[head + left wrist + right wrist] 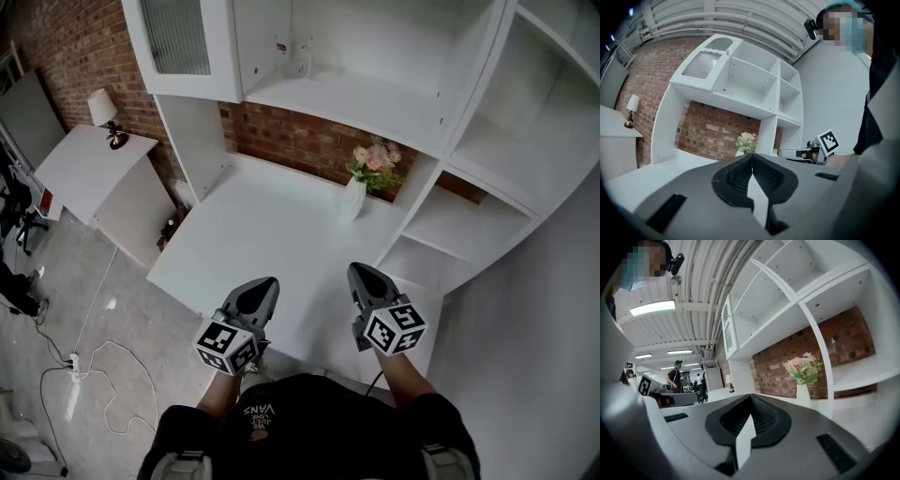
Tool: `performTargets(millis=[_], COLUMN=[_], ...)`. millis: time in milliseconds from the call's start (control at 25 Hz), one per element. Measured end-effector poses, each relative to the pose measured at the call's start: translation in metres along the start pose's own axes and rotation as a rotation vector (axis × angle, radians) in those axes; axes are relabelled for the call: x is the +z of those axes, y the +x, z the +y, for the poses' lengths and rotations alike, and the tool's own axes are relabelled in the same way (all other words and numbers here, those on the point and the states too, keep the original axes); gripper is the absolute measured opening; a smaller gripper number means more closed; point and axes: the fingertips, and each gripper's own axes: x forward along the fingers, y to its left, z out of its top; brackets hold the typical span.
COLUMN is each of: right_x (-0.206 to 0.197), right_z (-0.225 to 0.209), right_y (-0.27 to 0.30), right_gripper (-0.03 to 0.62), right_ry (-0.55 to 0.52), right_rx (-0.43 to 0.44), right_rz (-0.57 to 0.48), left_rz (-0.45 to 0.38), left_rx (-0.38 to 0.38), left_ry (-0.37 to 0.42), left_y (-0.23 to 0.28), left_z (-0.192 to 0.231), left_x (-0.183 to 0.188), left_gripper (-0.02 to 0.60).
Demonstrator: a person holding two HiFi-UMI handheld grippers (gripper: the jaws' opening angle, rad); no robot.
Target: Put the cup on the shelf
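The left gripper (265, 284) and the right gripper (361, 272) are closest. They hang side by side over the near edge of the white bench (272, 234). The left gripper's fingers (737, 176) are pressed together with nothing between them. The right gripper's fingers (735, 419) are closed too, and they hold nothing. Both grippers point toward the back, and they look like they are just resting.

The middle of the bench is bare. At its far right corner stands a white vase (353, 199) with pink flowers (375, 159). It sits right against the brick wall (300, 141), so it is out of the way.

Higher up and farther back is the big white shelf (366, 103). Near its back left corner stands something clear that looks like the cup (299, 58). It is upright and well back from the front edge, so it should not fall. There may be a second small clear thing beside it, but I cannot tell. I think the cup is already in its place.
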Motion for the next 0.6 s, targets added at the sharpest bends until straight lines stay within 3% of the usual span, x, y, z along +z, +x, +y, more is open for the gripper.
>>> performTargets(millis=[320, 600], right_x=[-0.047, -0.081], right_z=[-0.003, 0.007], right_y=[-0.027, -0.04], right_gripper=[0.002, 0.002], right_ry=[0.125, 0.145], right_rx=[-0.027, -0.025], right_rz=[0.036, 0.107], left_rz=[0.006, 0.046], left_rx=[0.029, 0.038], left_ry=[-0.011, -0.03], left_y=[-0.008, -0.018], left_z=[-0.017, -0.027], left_x=[-0.015, -0.038], left_gripper=[0.008, 0.008])
